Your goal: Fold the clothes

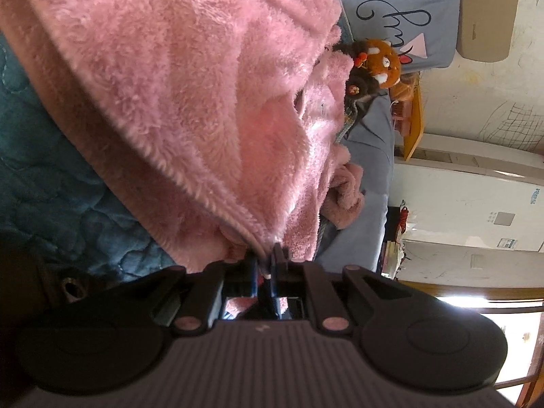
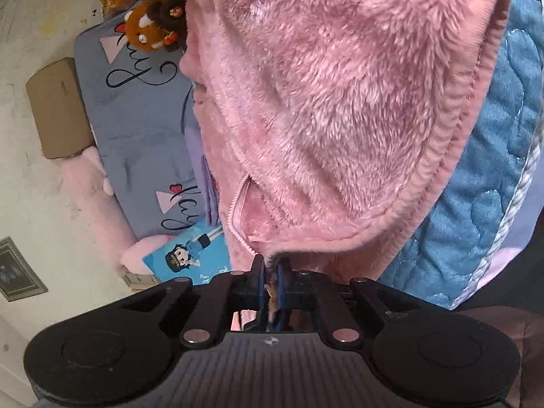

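A fluffy pink fleece garment fills most of the left wrist view and hangs over a teal quilted bedspread. My left gripper is shut on its ribbed hem edge, with cloth pinched between the blue pads. In the right wrist view the same pink garment drapes from my right gripper, which is shut on the hem close to the zipper. Both views are rolled sideways. The garment's far side is hidden.
A brown plush toy lies beside a grey-blue pillow with script lettering. A cardboard box stands by the wall. A blue cartoon picture card lies near the pillow, and the bedspread lies under the garment.
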### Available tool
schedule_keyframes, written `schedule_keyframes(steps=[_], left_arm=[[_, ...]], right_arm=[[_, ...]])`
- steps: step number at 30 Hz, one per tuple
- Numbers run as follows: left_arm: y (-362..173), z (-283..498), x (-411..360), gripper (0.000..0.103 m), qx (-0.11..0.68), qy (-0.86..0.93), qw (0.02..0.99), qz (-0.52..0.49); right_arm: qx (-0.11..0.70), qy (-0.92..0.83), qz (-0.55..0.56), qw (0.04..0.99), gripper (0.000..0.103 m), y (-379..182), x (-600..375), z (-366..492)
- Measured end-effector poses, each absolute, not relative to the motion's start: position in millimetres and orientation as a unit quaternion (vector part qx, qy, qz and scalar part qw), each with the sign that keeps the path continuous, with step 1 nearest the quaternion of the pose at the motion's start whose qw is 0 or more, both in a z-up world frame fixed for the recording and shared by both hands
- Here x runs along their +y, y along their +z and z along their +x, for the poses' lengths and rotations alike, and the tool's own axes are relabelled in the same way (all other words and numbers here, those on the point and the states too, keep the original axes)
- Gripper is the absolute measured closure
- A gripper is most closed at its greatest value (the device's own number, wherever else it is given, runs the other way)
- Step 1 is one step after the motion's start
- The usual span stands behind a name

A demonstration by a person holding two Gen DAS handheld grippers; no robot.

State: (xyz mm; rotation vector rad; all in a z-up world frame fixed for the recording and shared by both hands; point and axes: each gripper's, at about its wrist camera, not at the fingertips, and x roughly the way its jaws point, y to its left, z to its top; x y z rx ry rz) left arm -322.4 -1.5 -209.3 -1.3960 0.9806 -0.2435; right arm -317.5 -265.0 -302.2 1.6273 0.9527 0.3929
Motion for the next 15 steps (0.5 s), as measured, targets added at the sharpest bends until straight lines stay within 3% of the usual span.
schedule_keyframes(steps=[7,10,11,12,15], left_arm=[[-209,-320,-3,0.095,0.435,-0.113,0.652,-0.610],[-209,-320,-2,0.094,0.430,-0.113,0.650,-0.616],[-209,-321,0,0.092,0.427,-0.113,0.651,-0.618],[-209,-321,2,0.090,0.423,-0.109,0.653,-0.618],[-208,-324,6,0.090,0.420,-0.108,0.655,-0.619]], right_arm=[[0.409,0.167,0.697,0.566,0.095,-303,-262,-311],[0.415,0.182,0.680,0.577,0.080,-295,-267,-310],[0.417,0.190,0.668,0.586,0.066,-289,-269,-310],[0.420,0.197,0.649,0.603,0.061,-282,-270,-310],[0.429,0.211,0.603,0.638,0.065,-267,-273,-311]])
